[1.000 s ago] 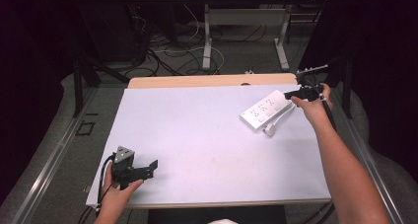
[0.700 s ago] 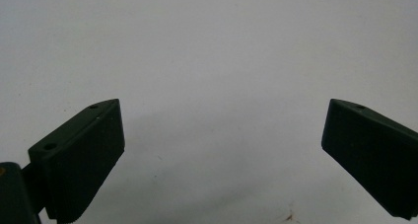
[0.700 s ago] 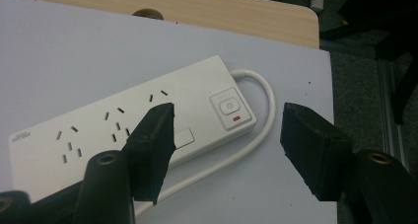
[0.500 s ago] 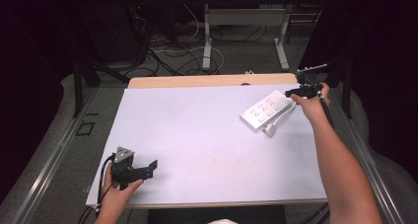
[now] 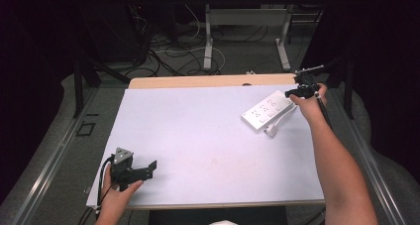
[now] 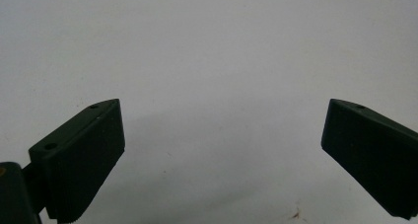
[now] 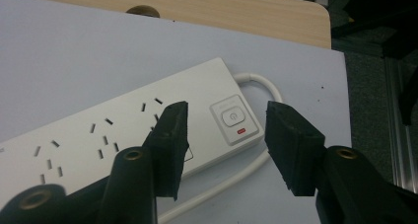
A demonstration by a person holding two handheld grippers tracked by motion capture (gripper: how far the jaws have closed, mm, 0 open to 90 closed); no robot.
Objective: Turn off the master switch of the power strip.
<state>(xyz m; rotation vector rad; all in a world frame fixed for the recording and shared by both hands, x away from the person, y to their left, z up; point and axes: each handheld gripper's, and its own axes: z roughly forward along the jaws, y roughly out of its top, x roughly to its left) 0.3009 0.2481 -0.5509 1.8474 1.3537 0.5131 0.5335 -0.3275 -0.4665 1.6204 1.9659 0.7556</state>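
Two matte black jaws flank a glossy white power strip [image 7: 148, 130] — rectangular.

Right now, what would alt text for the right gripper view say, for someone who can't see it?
A white power strip lies on a pale table cover, its switch end between the open black jaws of the right gripper, which hang just above it. Its power button faces up, and its white cable loops round that end.
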